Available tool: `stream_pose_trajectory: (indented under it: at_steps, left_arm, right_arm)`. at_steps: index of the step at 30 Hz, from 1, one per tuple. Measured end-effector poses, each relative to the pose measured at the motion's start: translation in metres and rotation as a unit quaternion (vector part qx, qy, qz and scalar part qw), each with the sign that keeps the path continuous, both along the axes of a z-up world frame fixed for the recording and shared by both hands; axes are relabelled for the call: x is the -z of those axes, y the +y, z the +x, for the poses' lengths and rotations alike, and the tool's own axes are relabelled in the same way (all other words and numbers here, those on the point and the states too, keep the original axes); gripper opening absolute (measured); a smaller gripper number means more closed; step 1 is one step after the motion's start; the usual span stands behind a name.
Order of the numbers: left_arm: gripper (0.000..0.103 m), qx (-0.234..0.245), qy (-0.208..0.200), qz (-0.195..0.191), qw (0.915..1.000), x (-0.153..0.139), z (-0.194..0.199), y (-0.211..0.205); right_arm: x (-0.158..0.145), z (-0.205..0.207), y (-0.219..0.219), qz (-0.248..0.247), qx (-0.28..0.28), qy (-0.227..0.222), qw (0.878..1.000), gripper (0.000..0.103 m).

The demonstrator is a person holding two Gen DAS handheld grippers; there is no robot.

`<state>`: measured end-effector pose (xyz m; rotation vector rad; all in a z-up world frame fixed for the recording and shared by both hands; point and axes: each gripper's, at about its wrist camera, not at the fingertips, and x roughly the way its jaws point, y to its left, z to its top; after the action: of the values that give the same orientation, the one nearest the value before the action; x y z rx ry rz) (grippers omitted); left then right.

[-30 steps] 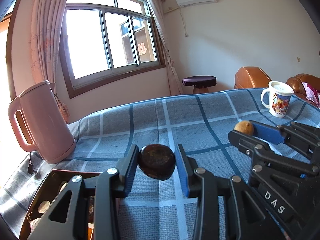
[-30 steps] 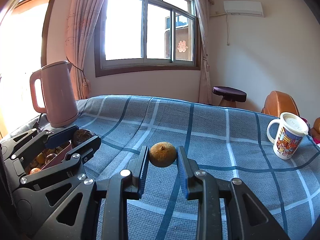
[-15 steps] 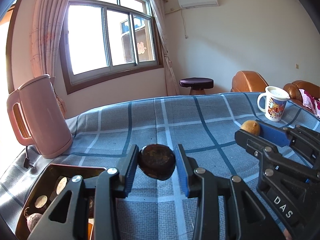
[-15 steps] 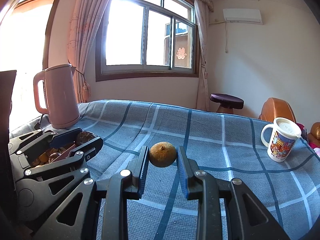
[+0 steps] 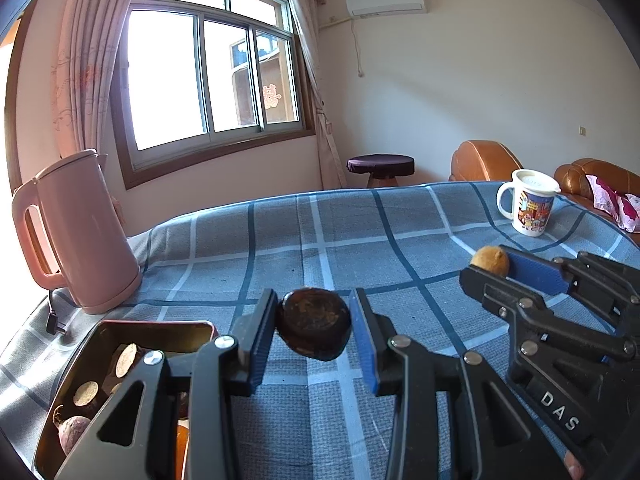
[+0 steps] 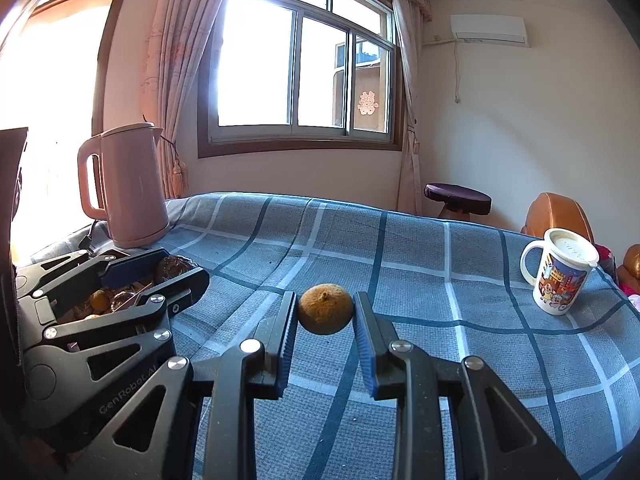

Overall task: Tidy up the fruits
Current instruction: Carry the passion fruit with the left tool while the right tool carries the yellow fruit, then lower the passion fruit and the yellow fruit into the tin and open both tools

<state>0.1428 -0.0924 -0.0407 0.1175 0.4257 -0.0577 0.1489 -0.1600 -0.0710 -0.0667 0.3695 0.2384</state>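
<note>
My left gripper [image 5: 314, 330] is shut on a dark brown round fruit [image 5: 315, 328], held above the blue checked cloth just right of a metal tin [image 5: 160, 330] with several sliced and whole fruits inside. My right gripper [image 6: 326, 312] is shut on a small yellow-brown round fruit [image 6: 326, 309], also lifted over the cloth. In the left wrist view the right gripper [image 5: 498, 270] shows at the right with its yellow-brown fruit [image 5: 489, 260]. In the right wrist view the left gripper [image 6: 168, 274] shows at the left over the tin, gripping the dark fruit [image 6: 173, 269].
A pink electric kettle [image 5: 76, 232] stands at the far left of the table, its plug [image 5: 54, 326] lying on the cloth. A lidded cartoon mug [image 5: 528, 206] stands at the far right. Beyond the table are a round stool [image 5: 380, 168] and brown leather seats [image 5: 484, 160].
The kettle and mug have drifted left in the left wrist view and more of the tin shows. The right wrist view has shifted rightward across the table. Both fruits stay gripped.
</note>
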Motion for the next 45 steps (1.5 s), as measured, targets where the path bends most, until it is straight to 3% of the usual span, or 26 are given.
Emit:
stream_pose_trajectory:
  at_steps: [17, 45]
  left_arm:
    - [0.039, 0.012, -0.016, -0.012, 0.9997, -0.015, -0.032, 0.017]
    - [0.039, -0.036, -0.024, -0.020, 0.9989, -0.029, -0.059, 0.069]
  right_arm:
    - [0.001, -0.020, 0.020, -0.006, -0.026, 0.004, 1.000, 0.030]
    - [-0.027, -0.040, 0.075, -0.026, -0.089, -0.019, 0.995, 0.030]
